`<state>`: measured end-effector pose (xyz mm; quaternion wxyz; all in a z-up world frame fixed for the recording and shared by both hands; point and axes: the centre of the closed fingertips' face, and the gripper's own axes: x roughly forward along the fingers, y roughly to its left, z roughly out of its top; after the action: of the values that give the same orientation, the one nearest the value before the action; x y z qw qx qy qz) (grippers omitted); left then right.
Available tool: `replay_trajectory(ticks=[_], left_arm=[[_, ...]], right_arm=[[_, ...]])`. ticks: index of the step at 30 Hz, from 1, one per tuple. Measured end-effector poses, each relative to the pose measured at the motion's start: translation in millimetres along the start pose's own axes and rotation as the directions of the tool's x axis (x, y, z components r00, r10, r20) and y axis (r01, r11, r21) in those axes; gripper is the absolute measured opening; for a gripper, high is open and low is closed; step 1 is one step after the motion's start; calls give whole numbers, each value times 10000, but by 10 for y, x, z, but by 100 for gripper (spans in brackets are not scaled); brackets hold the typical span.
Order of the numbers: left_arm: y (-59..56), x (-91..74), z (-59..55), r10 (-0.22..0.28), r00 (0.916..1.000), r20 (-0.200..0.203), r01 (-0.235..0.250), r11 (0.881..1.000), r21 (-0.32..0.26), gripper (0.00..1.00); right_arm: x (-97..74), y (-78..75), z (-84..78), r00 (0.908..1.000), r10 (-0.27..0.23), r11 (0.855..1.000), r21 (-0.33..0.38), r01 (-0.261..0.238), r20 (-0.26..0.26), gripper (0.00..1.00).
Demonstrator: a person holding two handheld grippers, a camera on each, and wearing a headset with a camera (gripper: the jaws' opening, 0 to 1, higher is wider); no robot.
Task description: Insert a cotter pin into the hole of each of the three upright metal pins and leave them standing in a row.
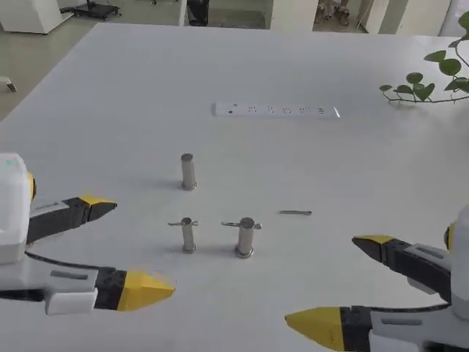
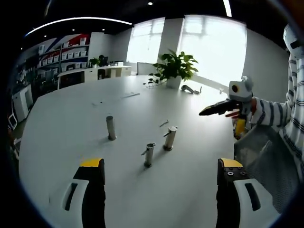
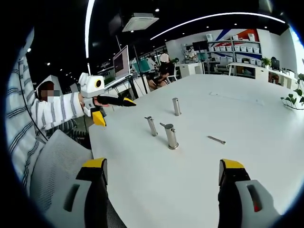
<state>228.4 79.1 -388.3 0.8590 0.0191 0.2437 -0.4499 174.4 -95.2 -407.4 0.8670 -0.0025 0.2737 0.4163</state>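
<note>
Near-left pin (image 1: pixel 189 236) & near-right pin (image 1: pixel 245 239) cottered, rear pin (image 1: pixel 188 171) bare, cotter (image 1: pixel 295 213) loose; L gripper (image 1: pixel 143 244), R gripper (image 1: pixel 321 279) fingers wide, empty.

Loose cotter pin (image 1: pixel 295 213), seemingly flat, right of front metal pin (image 1: pixel 245 238).
</note>
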Motion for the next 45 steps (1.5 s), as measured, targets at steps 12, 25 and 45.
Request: replay_trajectory(ticks=[12,25,45], left_arm=[[553,399,599,346,9921,1207,-324,9993,-197,94],[895,820,469,892,9955,334,-883,9957,-266,64],[1154,1230,118,1512,9844,-900,-1552,9871,-392,31]], right_arm=[[-144,-44,-3,9995,-292,9993,224,289,144,95],[-241,-97,-84,9984,-557,9979,320,561,-137,92],[-230,-93,-100,9979,-536,9978,364,549,-363,88]])
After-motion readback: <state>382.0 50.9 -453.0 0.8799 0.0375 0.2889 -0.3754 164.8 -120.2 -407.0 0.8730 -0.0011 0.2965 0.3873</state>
